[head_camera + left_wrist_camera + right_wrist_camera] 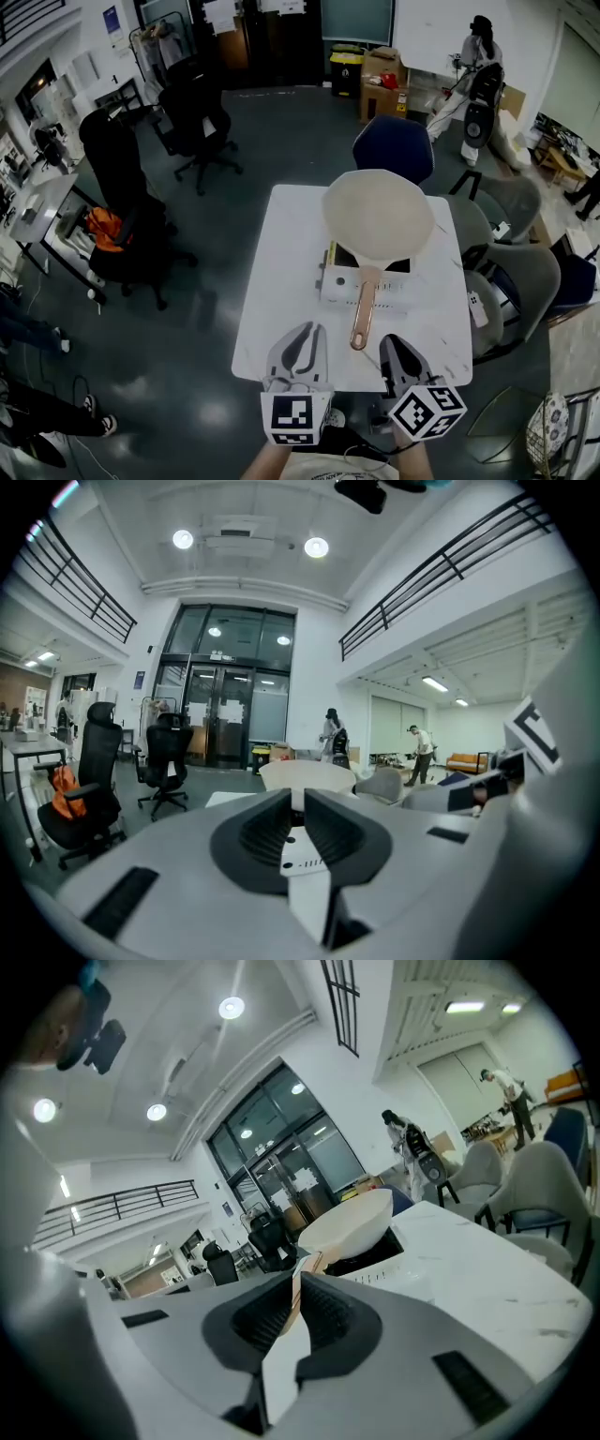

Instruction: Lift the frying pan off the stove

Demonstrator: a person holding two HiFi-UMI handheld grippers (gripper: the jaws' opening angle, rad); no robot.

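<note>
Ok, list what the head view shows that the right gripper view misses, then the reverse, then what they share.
Only the head view: the left claw, both marker cubes, and the full length of the pan's copper handle, its end lying between the two claws. Only the right gripper view: ceiling lights, a balcony railing, and the right claw close up, jaws together with nothing between them. Both: the frying pan sitting on the stove, and the white table.

Matt cream frying pan (378, 217), glossy coppery handle (363, 311), smooth white table (281, 305)
</note>
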